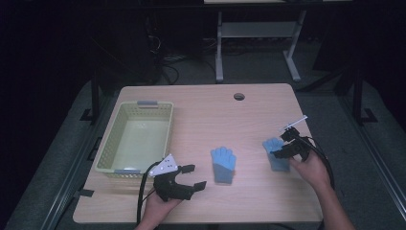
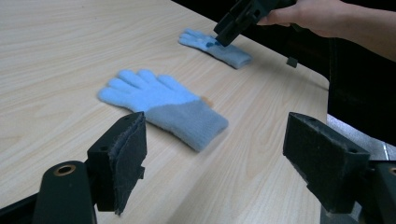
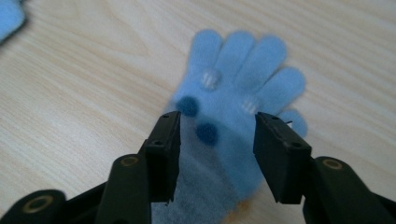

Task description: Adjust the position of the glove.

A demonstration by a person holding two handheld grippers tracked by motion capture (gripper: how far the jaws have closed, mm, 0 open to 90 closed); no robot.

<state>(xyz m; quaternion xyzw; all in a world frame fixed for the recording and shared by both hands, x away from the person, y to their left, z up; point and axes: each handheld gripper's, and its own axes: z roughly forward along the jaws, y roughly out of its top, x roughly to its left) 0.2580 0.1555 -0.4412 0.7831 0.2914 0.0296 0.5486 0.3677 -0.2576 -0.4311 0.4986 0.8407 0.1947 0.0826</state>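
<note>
Two light blue gloves with grey cuffs lie flat on the wooden table. One glove is at the middle front; my left gripper is open just left of it, jaws wide and empty. The other glove lies at the right, with dark and pale dots on its palm. My right gripper hovers over that glove's palm, jaws open on either side of it and not closed on the fabric.
A pale yellow plastic basket stands empty at the table's left, just beyond my left gripper. A round cable hole is near the far edge. Table legs and cables lie on the dark floor behind.
</note>
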